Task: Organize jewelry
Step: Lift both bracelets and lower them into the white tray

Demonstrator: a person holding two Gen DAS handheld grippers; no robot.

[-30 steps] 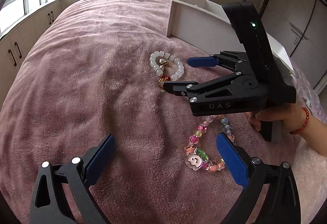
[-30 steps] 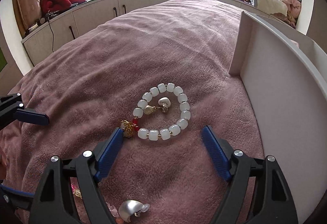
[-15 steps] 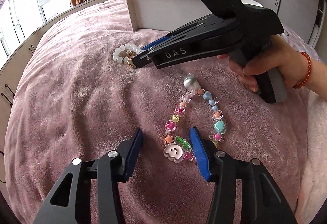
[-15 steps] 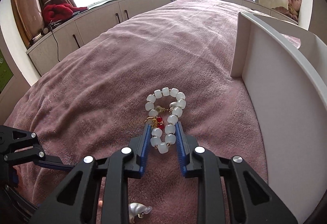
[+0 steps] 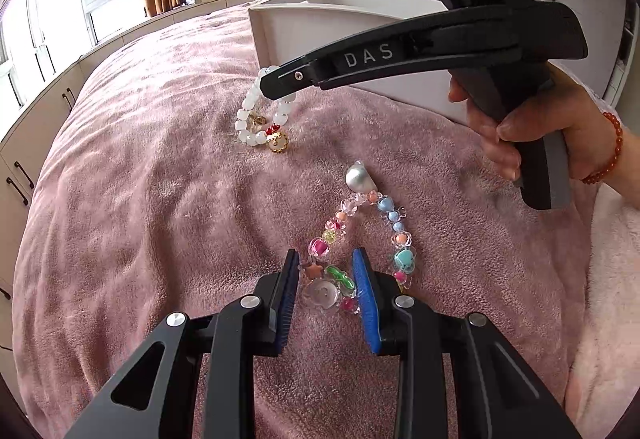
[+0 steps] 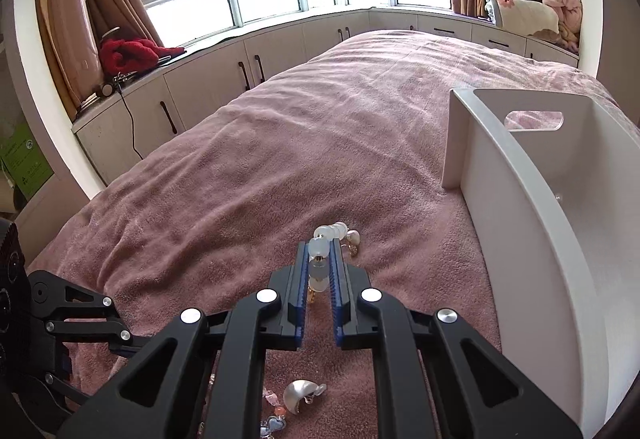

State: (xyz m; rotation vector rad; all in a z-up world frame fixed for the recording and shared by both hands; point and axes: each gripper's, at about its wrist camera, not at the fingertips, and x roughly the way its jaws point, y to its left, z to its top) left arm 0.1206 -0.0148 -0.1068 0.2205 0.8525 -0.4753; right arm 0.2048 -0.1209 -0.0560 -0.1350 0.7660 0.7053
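Fingers of my left gripper (image 5: 325,291) lay low over the pink blanket (image 5: 140,199), drawn in tight around the near end of the colourful bead bracelet (image 5: 360,239), pinching its smiley charm and neighbouring beads. Just beyond that loop one silver shell charm (image 5: 359,177) rested on the blanket. Farther out, my right hand (image 5: 516,131) gripped its handle and angled my right gripper (image 6: 319,271) downward. Its jaws were closed on the white bead bracelet (image 5: 262,115), which hung lifted at the top with its gold charm touching the blanket. I counted two bracelets and one loose silver charm. Beside the right gripper, farther right, stood one white box (image 6: 520,199) with a handle slot.
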